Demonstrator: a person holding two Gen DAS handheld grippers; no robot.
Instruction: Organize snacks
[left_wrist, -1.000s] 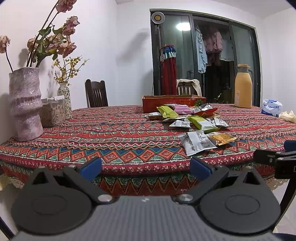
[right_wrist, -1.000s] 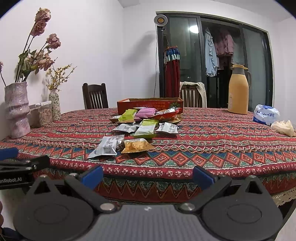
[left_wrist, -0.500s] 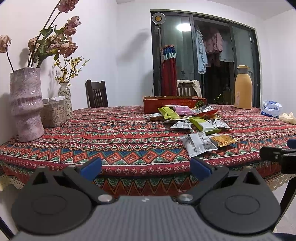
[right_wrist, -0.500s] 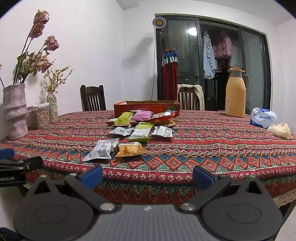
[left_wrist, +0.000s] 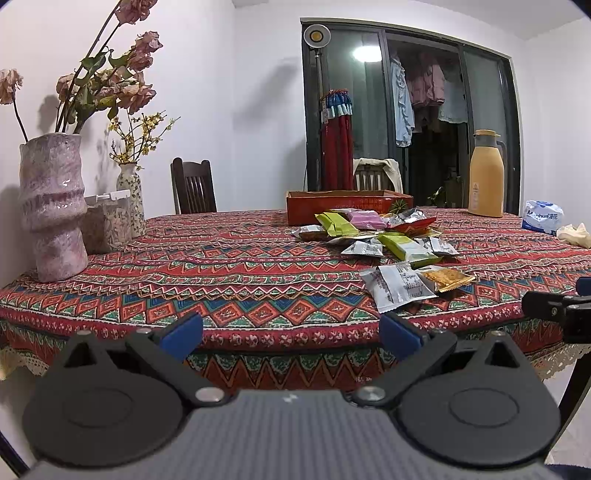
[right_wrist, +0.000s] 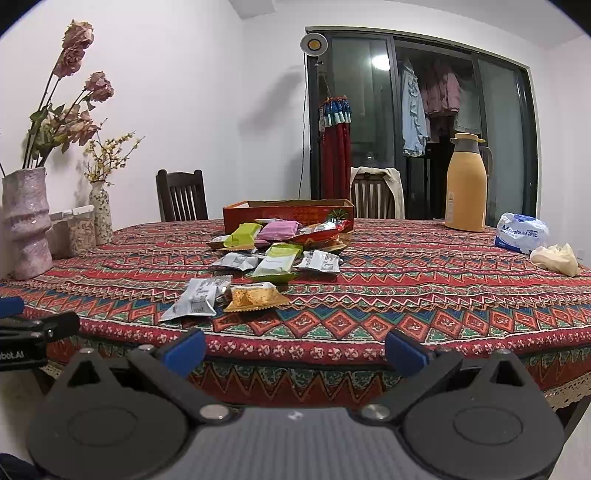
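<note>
Several snack packets lie in a loose pile on the patterned tablecloth (right_wrist: 406, 295) in front of an orange cardboard box (right_wrist: 288, 213). Nearest are a white packet (right_wrist: 195, 300) and an orange-yellow packet (right_wrist: 255, 297); behind them lie green (right_wrist: 279, 260), pink (right_wrist: 279, 229) and red (right_wrist: 321, 232) packets. In the left wrist view the white packet (left_wrist: 397, 286), the orange-yellow packet (left_wrist: 445, 278) and the box (left_wrist: 347, 205) show right of centre. My left gripper (left_wrist: 291, 334) is open and empty before the table edge. My right gripper (right_wrist: 295, 350) is open and empty, also short of the edge.
A pink vase with dried flowers (left_wrist: 51, 206), a small vase (left_wrist: 129, 199) and a jar (left_wrist: 107, 221) stand at the left. A yellow thermos (right_wrist: 465, 184), a tissue pack (right_wrist: 521, 232) and a crumpled cloth (right_wrist: 554, 256) are at the right. Chairs (right_wrist: 181, 195) stand behind.
Both grippers have risen a little, the right one more, so the table top shows more from above. Both stay open and empty. The snacks have not moved.
</note>
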